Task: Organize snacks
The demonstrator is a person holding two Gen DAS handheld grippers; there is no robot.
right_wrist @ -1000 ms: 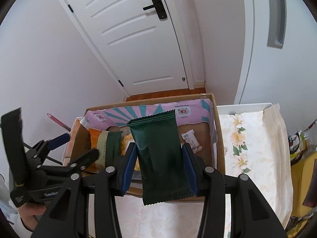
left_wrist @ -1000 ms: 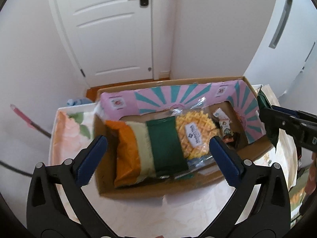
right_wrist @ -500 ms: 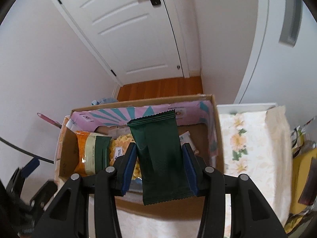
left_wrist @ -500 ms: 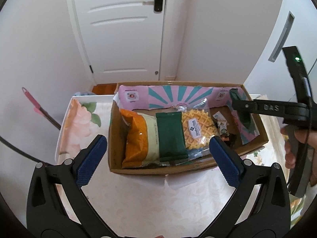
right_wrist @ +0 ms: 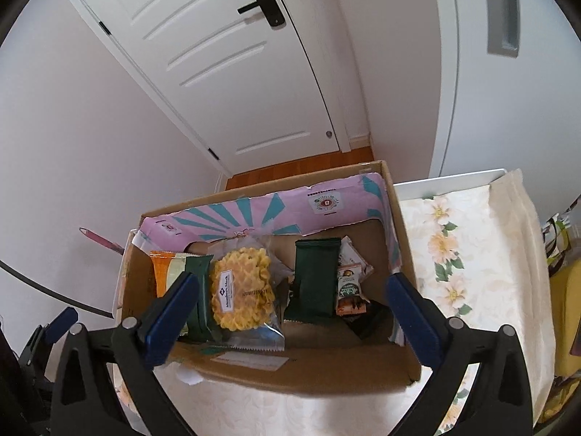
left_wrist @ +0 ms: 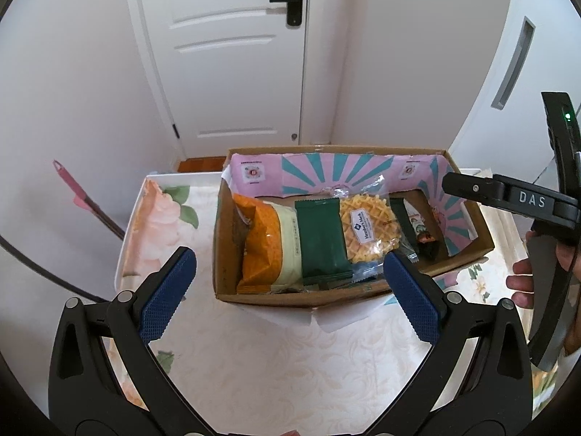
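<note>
A cardboard box (left_wrist: 468,259) (right_wrist: 319,376) with a pink and teal liner holds the snacks. In it lie an orange bag (left_wrist: 263,243), a dark green packet (left_wrist: 321,241), a clear bag of yellow waffle crisps (left_wrist: 370,227) (right_wrist: 241,289) and small bars (right_wrist: 348,285). A second dark green packet (right_wrist: 314,278) lies in the box's right half. My left gripper (left_wrist: 287,294) is open and empty in front of the box. My right gripper (right_wrist: 290,312) is open and empty above the box's near edge; its body shows at the right of the left wrist view (left_wrist: 508,200).
The box stands on a table with a floral cloth (left_wrist: 276,367) (right_wrist: 468,254). A white door (left_wrist: 232,54) and walls are behind. A pink-handled tool (left_wrist: 83,200) leans at the left. Yellow and dark bags (right_wrist: 566,290) sit at the right edge.
My right gripper has opened and let go of the dark green packet, which now lies in the box. The left gripper has drawn back slightly, staying open.
</note>
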